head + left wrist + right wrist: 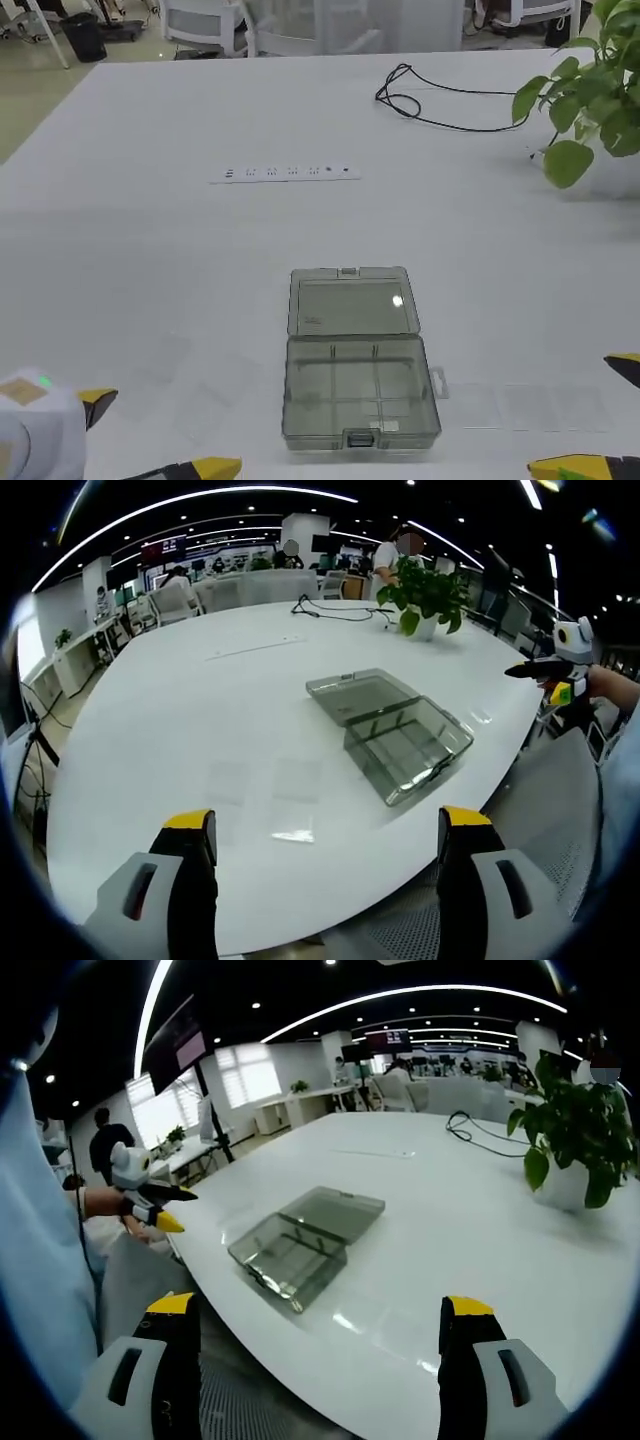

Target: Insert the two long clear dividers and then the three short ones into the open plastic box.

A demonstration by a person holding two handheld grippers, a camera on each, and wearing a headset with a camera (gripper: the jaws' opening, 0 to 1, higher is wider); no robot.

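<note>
Left tongs [325,820]: spread wide, with nothing between the two yellow tips. Right tongs [318,1306]: spread wide too, and empty. Hang low at the near edge of the white table [150,250], well apart, one on each side.

Ahead of both tongs, about midway between them: the open plastic box [320,432]. Lies flat on the table, smoky grey and see-through, with the lid [352,305] folded back on the side away from the tongs and a small latch [358,438] on the near wall.

Near the right tongs, just beside the box: a row of clear dividers [530,405], flat on the table. More clear pieces [295,780] ahead of the left tongs, between them and the box.

Far past the box: a white power strip [285,173], its marks too small to read.
</note>
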